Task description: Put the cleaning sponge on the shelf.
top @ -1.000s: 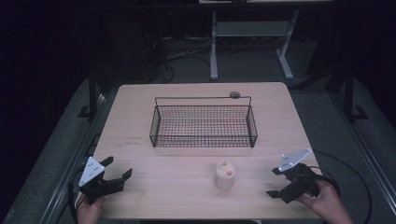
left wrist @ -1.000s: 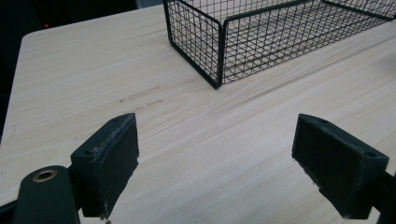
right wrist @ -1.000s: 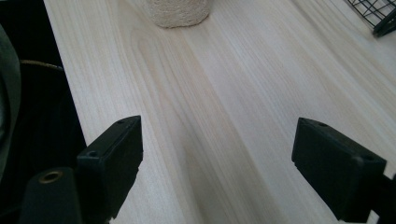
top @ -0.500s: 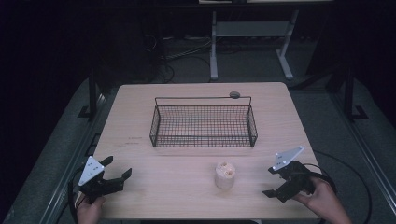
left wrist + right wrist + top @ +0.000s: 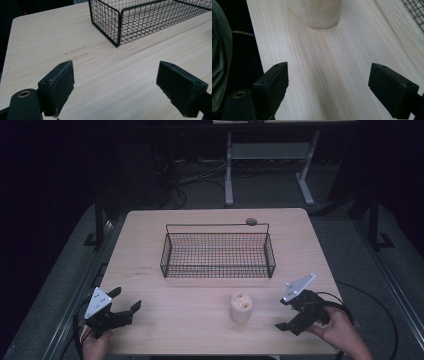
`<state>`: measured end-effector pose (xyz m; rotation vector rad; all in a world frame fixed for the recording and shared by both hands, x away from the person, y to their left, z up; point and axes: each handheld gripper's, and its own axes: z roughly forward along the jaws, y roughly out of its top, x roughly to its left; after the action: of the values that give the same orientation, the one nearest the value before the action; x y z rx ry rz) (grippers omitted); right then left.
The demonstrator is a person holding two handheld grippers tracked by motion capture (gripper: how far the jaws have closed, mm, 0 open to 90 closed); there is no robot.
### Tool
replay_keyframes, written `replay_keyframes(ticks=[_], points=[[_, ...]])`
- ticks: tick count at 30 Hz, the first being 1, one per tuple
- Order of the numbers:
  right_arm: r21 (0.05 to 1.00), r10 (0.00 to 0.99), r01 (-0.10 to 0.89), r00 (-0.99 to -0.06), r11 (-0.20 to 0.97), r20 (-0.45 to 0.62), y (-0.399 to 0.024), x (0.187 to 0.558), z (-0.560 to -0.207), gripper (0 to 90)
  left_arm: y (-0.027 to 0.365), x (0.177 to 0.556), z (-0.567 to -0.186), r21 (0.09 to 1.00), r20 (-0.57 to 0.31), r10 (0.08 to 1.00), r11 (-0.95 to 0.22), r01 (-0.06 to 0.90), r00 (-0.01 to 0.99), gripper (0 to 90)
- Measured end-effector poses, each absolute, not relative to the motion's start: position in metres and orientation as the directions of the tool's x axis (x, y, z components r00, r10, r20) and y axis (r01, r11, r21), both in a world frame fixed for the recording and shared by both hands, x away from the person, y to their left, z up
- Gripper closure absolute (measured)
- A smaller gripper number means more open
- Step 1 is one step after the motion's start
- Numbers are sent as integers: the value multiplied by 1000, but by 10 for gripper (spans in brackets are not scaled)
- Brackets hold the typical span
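Observation:
A short beige cylinder with a rough, fibrous top (image 5: 240,307) stands upright on the wooden table (image 5: 200,335), in front of a black wire basket (image 5: 218,255). My right gripper (image 5: 284,314) is open at the front right, its jaws turned toward the cylinder (image 5: 321,12) a short way off. My left gripper (image 5: 127,302) is open near the front left corner with nothing between its jaws; the left gripper view has the basket's near corner (image 5: 117,27) ahead. The basket looks empty.
A small dark round object (image 5: 251,221) lies by the basket's far rim. Beyond the table, a white metal stand (image 5: 265,155) and cables (image 5: 195,177) sit on the dark floor. Table edges run close to both grippers.
My right gripper has shifted left and slightly toward the front edge, nearer the cylinder. The left gripper has stayed put.

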<state>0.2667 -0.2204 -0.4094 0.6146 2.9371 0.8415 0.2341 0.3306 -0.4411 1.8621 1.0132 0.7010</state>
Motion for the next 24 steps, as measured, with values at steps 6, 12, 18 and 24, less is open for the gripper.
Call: replay_keyframes(ticks=[6,12,18,24], points=[[506,354,349,-931,788,92,-209,270,-410,160,330,234,-441,888,68,856,-286,361,512,139],[498,341,346,-934,795,105,-202,275,-409,160,330,233,-441,889,63,858,-281,361,510,140],[494,326,335,-939,802,107,-195,279,-408,160,330,233,-441,890,63,858,-279,360,510,139],[494,313,329,-942,805,117,-189,282,-406,160,330,233,-441,890,64,858,-281,360,510,139]])
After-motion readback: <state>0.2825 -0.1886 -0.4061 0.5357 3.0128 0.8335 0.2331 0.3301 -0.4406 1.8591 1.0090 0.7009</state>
